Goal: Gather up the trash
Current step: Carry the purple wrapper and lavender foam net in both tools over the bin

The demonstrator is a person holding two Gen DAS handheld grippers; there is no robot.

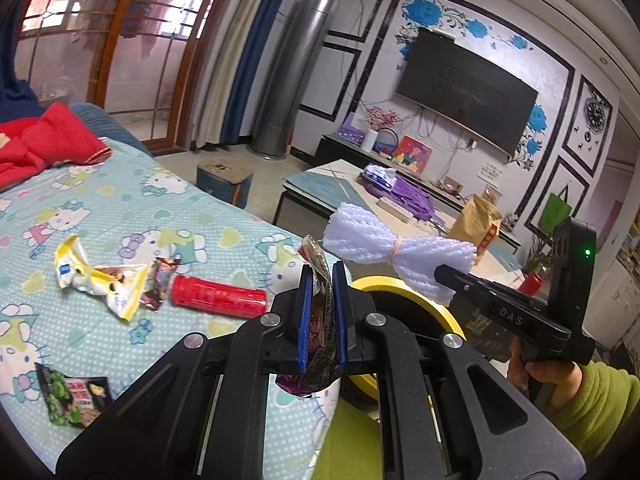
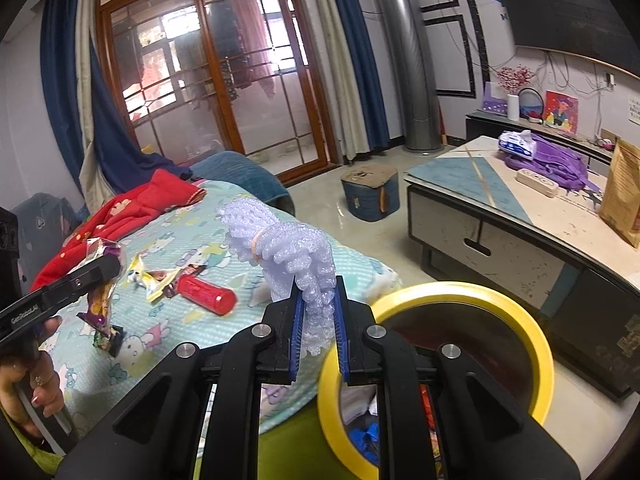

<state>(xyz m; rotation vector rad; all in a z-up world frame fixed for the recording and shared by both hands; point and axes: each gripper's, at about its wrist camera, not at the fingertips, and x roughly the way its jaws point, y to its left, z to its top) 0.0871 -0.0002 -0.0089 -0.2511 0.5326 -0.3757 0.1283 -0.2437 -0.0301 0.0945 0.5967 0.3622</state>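
My left gripper [image 1: 322, 276] is shut on a purple snack wrapper [image 1: 320, 320], held above the bed's edge near the yellow-rimmed trash bin [image 1: 424, 304]. My right gripper [image 2: 318, 292] is shut on a white foam net bundle [image 2: 288, 248] tied with a rubber band, held beside the bin [image 2: 532, 344]. On the Hello Kitty sheet [image 1: 120, 208] lie a red tube [image 1: 220, 296], a yellow-white wrapper [image 1: 96, 276], a small dark wrapper [image 1: 160, 284] and a green snack packet [image 1: 72, 396]. The left gripper with its wrapper [image 2: 100, 280] shows in the right wrist view.
A red garment [image 1: 44, 140] lies at the bed's far end. A low coffee table [image 2: 480, 184] holds a purple bag [image 2: 552, 160], a power strip and a brown paper bag [image 2: 624, 196]. A blue stool [image 2: 370, 192] stands on the floor. The bin holds some trash.
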